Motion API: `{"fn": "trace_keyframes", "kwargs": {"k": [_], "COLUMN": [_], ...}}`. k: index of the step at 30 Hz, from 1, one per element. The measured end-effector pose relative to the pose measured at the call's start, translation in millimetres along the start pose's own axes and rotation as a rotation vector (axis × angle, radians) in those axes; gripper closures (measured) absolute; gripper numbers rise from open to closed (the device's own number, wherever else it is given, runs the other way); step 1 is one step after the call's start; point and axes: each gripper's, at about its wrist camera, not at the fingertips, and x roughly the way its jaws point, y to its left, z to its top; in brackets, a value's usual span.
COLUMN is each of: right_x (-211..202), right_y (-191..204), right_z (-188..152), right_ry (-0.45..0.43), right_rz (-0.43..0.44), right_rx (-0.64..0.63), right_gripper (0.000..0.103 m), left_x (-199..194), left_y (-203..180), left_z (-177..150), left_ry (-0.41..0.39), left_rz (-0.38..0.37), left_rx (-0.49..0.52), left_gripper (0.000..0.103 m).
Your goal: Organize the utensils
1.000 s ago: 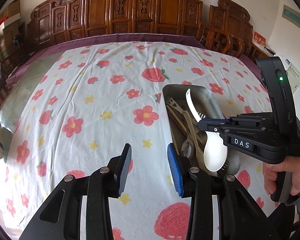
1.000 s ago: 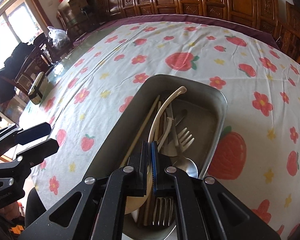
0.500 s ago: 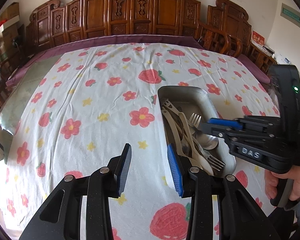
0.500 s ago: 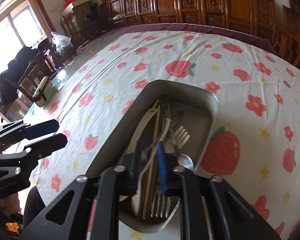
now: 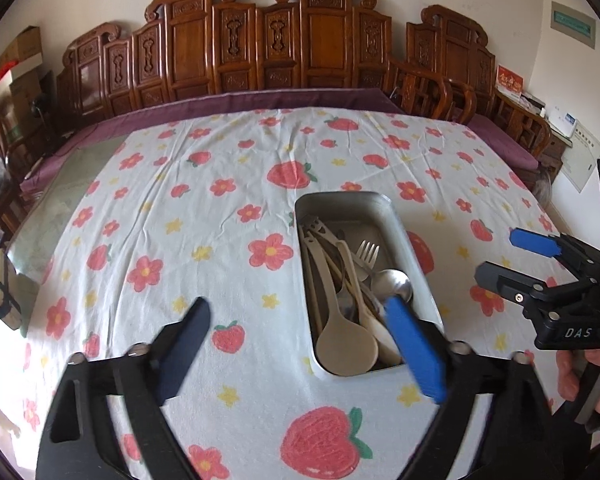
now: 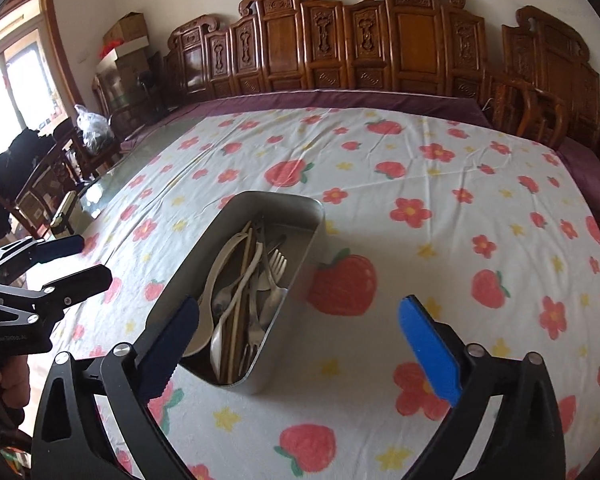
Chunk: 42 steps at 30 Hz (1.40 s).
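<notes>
A metal tray (image 5: 408, 240) (image 6: 300, 252) sits on the flowered tablecloth and holds several utensils: beige spoons (image 5: 346, 344), a white spoon (image 6: 218, 344), forks (image 5: 367, 252) (image 6: 277, 264), a steel spoon (image 5: 394, 284) and chopsticks. My left gripper (image 5: 300, 344) is wide open and empty just in front of the tray's near end; it also shows in the right wrist view (image 6: 82, 258). My right gripper (image 6: 300, 340) is wide open and empty, above the cloth to the tray's right; it also shows in the left wrist view (image 5: 504, 254).
The table with its strawberry and flower tablecloth (image 5: 180, 208) stretches far and left. Carved wooden chairs (image 5: 292, 40) line the far edge. A small box (image 5: 4, 292) lies at the table's left edge. Boxes and a bag (image 6: 94, 128) stand at far left.
My right gripper let go of the white spoon into the tray, opened wide and drew back to the right. My left gripper opened much wider.
</notes>
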Motion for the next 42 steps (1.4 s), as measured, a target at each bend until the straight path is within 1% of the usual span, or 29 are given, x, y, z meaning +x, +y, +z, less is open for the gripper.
{"fn": "trace_keyframes", "kwargs": {"k": [1, 2, 7, 11, 17, 24, 31, 34, 38, 42], "right_x": [-5, -10, -37, -59, -95, -131, -163, -177, -198, -221], "right_y": [-2, -3, -4, -2, 0, -1, 1, 4, 11, 17], "right_z": [-2, -3, -14, -23, -39, -65, -92, -100, -102, -98], "right_ry": [-0.004, -0.008, -0.028, -0.054, -0.100, -0.140, -0.178, -0.194, -0.227, -0.271], "right_rz": [-0.006, -0.013, -0.037, -0.063, -0.083, -0.111, -0.145, -0.157, -0.165, -0.166], "right_rx": [0.004, 0.009, 0.014, 0.015, 0.030, 0.048, 0.057, 0.060, 0.053, 0.050], "right_gripper": [0.002, 0.002, 0.002, 0.002, 0.002, 0.002, 0.002, 0.002, 0.002, 0.002], "left_x": [-3, -5, -20, -36, -56, -82, -108, -118, -134, -157], "left_y": [-2, -4, -15, -27, -40, -50, -67, -74, -79, -83], "left_z": [-1, -1, -8, -16, -27, -45, -63, -68, -71, -68], "left_ry": [-0.004, -0.007, -0.015, -0.028, -0.034, -0.049, -0.068, -0.080, -0.109, -0.156], "left_rz": [0.004, 0.001, -0.017, 0.001, 0.017, -0.026, 0.013, 0.016, 0.022, 0.022], "left_rx": [0.000, -0.001, -0.004, 0.012, 0.001, -0.027, -0.012, -0.003, 0.006, 0.004], "left_gripper": [0.008, 0.008, 0.008, 0.008, 0.008, 0.008, 0.008, 0.008, 0.008, 0.008]}}
